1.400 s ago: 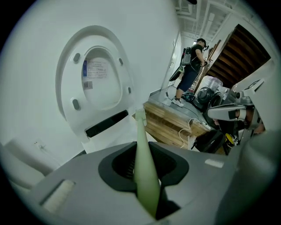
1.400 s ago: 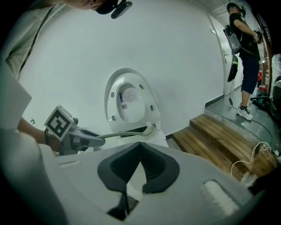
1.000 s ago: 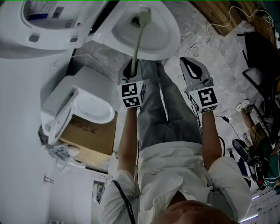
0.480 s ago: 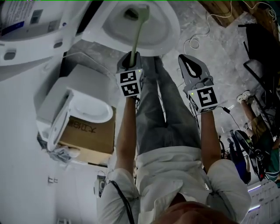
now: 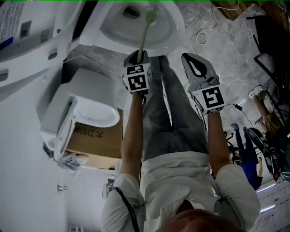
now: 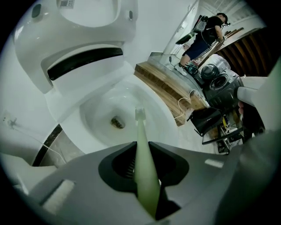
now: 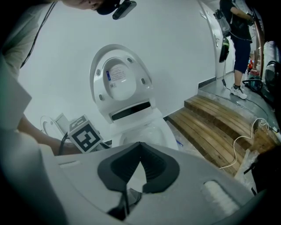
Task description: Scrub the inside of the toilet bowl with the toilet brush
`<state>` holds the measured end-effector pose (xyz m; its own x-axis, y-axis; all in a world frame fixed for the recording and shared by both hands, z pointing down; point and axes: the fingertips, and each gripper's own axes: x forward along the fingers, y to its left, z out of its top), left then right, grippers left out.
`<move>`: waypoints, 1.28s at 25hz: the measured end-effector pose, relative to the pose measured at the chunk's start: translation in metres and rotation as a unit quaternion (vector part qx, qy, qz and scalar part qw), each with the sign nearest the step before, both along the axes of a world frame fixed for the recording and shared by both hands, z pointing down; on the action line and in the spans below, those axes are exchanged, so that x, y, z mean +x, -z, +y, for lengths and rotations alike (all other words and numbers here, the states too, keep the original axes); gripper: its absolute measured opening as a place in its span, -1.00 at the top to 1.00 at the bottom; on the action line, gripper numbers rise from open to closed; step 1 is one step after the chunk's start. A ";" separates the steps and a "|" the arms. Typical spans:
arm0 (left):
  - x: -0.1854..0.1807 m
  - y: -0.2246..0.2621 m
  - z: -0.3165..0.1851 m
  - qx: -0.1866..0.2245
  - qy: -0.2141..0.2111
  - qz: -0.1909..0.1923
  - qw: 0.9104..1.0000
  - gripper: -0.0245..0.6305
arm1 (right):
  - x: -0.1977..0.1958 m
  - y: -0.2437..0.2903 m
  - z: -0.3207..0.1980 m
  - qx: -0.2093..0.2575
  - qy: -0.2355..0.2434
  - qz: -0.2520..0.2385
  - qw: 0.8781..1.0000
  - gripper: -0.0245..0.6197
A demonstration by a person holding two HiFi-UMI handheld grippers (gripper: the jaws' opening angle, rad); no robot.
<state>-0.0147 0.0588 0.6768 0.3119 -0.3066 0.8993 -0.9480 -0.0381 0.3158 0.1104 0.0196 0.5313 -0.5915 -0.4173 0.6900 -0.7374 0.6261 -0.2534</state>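
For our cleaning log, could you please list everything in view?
Toilet: one, white, lid up, ahead.
Brush: one, pale green, head inside the bowl.
Box: one, brown, left of the toilet, a white fixture on it.
Platform: one, wooden, right of the toilet.
Cable: one, white, on the floor.
Bystander: one, dark clothes, far right.
Left gripper: grey, shut on brush.
Right gripper: grey, shut, empty, beside the left.

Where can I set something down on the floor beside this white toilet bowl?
The grey stone floor right of the white toilet bowl, up to the wooden step, is bare past a white cable. Left is crowded: brown cardboard box.
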 end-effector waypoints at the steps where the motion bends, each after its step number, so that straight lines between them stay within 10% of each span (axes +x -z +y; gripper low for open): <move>1: 0.002 -0.002 0.001 -0.006 -0.005 0.000 1.000 0.62 | -0.001 -0.001 0.001 -0.001 -0.002 0.000 1.000 0.91; 15: 0.006 -0.009 0.013 -0.066 -0.121 -0.016 0.990 0.62 | -0.002 -0.008 -0.001 -0.021 -0.021 0.001 1.000 0.91; 32: -0.040 -0.007 0.029 -0.088 -0.345 -0.112 0.928 0.62 | -0.029 -0.007 -0.019 -0.028 -0.016 0.005 0.999 0.91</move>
<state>-0.0545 0.0881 0.6840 0.1790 0.0549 0.9823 -0.7604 -0.6259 0.1736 0.0818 0.0006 0.5383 -0.5716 -0.3965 0.7184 -0.7592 0.5877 -0.2797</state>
